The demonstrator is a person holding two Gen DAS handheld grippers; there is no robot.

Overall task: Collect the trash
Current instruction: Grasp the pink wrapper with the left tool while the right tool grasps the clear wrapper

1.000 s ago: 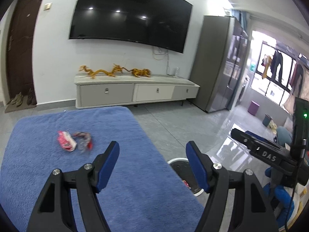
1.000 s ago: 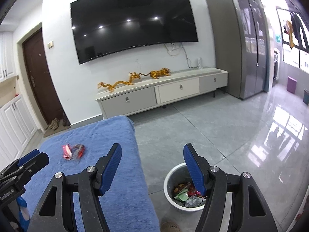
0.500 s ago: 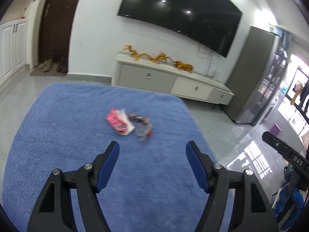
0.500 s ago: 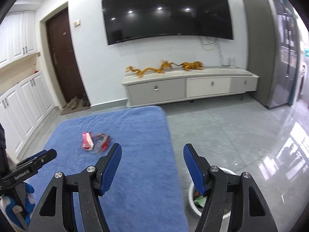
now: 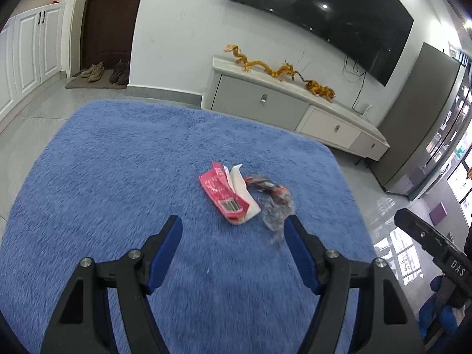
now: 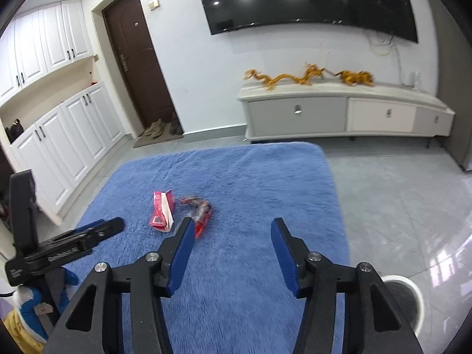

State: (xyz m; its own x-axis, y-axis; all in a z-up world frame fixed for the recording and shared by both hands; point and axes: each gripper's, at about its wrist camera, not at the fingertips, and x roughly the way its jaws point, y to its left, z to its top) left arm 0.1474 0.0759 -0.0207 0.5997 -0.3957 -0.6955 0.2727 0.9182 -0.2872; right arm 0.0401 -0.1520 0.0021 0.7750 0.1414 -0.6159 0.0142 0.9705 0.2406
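The left claw [image 5: 233, 230] is spread wide and empty, low over the blue rug [image 5: 118, 177]. Just ahead of it and a little right lies the pink wrapper [image 5: 225, 191], long axis running away and leftward, with a crumpled clear wrapper [image 5: 274, 203] touching its right side, right next to the right-hand pad. The right claw [image 6: 230, 233] is also empty, its jaws closing on nothing; both wrappers sit ahead and to its left, so the left one looks nearer. Only the right wrist view shows the white bin [image 6: 410, 301] on the floor beside the rug
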